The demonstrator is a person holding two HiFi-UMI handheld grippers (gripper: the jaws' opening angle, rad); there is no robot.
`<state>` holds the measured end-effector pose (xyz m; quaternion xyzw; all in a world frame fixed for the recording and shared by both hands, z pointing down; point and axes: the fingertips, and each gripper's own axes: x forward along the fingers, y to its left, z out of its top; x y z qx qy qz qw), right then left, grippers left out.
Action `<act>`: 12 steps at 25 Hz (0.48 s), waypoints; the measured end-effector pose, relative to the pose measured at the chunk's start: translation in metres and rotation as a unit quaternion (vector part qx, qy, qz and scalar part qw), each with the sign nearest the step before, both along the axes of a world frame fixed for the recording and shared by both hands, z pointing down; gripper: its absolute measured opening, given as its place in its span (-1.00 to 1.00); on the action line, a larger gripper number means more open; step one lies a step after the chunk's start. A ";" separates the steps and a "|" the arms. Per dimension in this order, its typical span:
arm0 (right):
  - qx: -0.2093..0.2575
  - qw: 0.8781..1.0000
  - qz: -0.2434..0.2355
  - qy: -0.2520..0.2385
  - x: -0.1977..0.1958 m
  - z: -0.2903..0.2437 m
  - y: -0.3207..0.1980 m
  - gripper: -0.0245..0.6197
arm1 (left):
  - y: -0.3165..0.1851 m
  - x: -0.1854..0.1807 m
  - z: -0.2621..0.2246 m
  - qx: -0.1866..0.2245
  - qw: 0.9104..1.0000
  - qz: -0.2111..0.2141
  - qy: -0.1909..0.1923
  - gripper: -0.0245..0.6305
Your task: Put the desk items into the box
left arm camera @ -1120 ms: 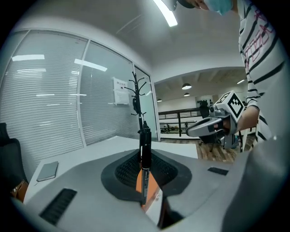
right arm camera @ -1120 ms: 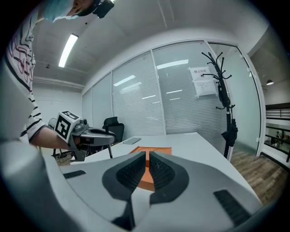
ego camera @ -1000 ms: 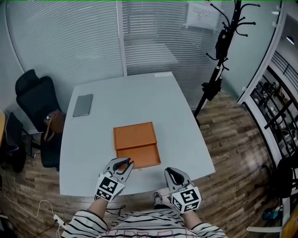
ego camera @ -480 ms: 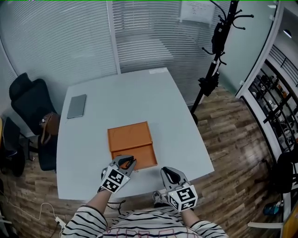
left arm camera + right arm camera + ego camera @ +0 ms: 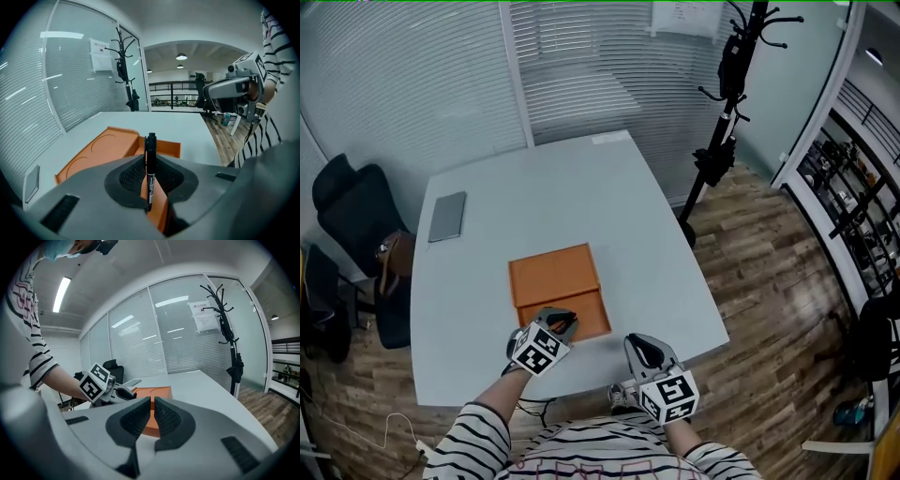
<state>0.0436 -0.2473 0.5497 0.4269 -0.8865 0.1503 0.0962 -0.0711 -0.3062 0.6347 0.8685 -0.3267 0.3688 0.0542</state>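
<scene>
An open orange box (image 5: 555,292) lies on the pale table (image 5: 628,225), its flat lid folded back toward the far side. My left gripper (image 5: 558,323) hovers at the box's near edge, shut on a black marker pen (image 5: 150,166) that stands upright between the pads. The orange box (image 5: 105,150) spreads just beyond the pen in the left gripper view. My right gripper (image 5: 645,352) is at the table's near edge, right of the box, jaws shut with nothing between them. The right gripper view shows the box (image 5: 152,397) and the left gripper (image 5: 126,391) ahead of it.
A grey notebook or laptop (image 5: 447,217) lies at the table's far left. Black office chairs (image 5: 352,202) and a brown bag (image 5: 394,258) stand left of the table. A coat stand (image 5: 727,84) rises at the far right, before glass walls with blinds.
My left gripper has moved forward with the pen, up to the box's near edge. The right gripper has barely moved.
</scene>
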 end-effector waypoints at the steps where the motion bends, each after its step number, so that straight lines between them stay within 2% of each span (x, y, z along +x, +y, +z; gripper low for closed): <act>1: -0.001 1.000 0.001 0.000 0.002 0.000 0.000 -0.84 | 0.000 0.002 0.004 -0.004 1.000 0.004 -0.007 -0.72; 12: -0.012 1.000 0.004 -0.008 0.014 0.009 -0.002 -0.84 | -0.008 0.014 0.040 -0.048 0.997 0.025 -0.052 -0.72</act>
